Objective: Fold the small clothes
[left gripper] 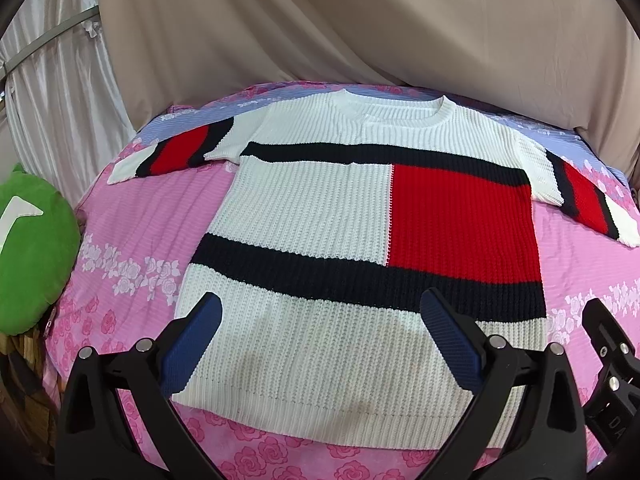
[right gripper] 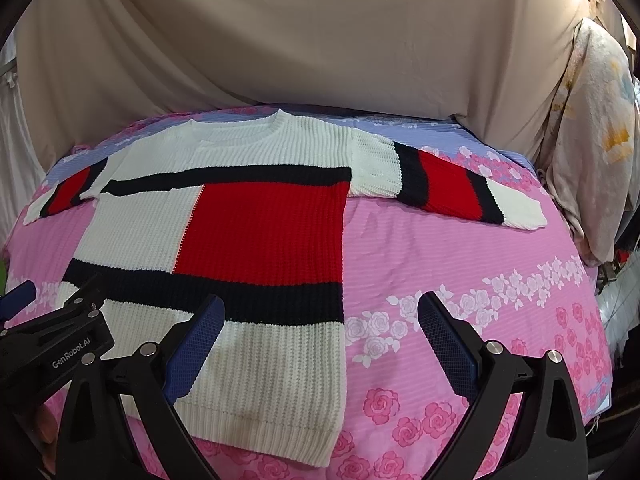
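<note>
Overhead, one beige drape (left gripper: 360, 20) hangs behind the scene, with one pale curtain (left gripper: 52, 92) at its left side. One bed sheet (right gripper: 460, 248), pink with rose prints and a blue band at the far edge, covers the work surface. One sweater (left gripper: 360, 220) lies flat on the sheet, face up, collar at the far side and hem nearest the cameras; its body is white with two black bands and one red block. Its two sleeves are spread outward, each white with one red panel between two black stripes: one sleeve (left gripper: 168, 156) on the left, the other sleeve (right gripper: 452, 184) on the right. One floral cloth (right gripper: 592, 128) hangs past the right edge of the bed. One green cushion (left gripper: 32, 248) rests just beside the left edge of the sheet. Two grippers are shown. The left gripper (left gripper: 320, 308) hovers over the hem region with its two blue-padded fingers spread wide, holding nothing. The right gripper (right gripper: 320, 312) is likewise spread wide and empty, its left finger over the sweater's lower right part and its right finger over bare sheet.
</note>
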### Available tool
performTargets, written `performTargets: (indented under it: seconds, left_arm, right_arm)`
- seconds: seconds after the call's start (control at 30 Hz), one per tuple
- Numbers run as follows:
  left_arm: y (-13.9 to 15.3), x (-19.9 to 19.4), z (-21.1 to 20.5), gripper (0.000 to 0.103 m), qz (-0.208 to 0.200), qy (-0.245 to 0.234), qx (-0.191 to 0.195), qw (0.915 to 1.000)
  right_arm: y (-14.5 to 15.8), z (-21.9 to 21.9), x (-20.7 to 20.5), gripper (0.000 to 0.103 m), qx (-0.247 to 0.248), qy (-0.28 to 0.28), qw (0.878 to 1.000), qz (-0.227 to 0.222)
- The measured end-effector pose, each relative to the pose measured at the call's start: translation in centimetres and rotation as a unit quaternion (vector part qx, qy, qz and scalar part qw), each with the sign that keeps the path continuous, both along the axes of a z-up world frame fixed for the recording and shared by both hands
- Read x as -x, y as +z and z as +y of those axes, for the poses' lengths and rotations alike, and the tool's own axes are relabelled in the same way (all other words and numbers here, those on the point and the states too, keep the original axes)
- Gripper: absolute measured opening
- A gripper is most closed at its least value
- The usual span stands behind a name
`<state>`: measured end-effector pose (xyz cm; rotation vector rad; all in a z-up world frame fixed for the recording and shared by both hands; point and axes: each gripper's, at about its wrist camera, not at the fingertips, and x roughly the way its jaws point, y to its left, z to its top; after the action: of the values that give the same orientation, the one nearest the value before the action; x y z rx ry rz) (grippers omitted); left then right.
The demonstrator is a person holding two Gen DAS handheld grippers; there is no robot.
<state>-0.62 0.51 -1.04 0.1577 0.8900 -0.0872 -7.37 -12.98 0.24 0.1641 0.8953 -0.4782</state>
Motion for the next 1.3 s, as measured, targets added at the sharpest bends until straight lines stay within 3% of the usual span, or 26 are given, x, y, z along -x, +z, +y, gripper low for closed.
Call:
performTargets:
  seconds: [1.3]
  left_arm:
    - [-0.55, -0.52, -0.91, 0.097, 0.011, -0.012, -0.011, 0.9998]
  right_arm:
    - [-0.34, -0.89, 0.2, 0.096, -0.007, -0.007, 1.0, -0.001]
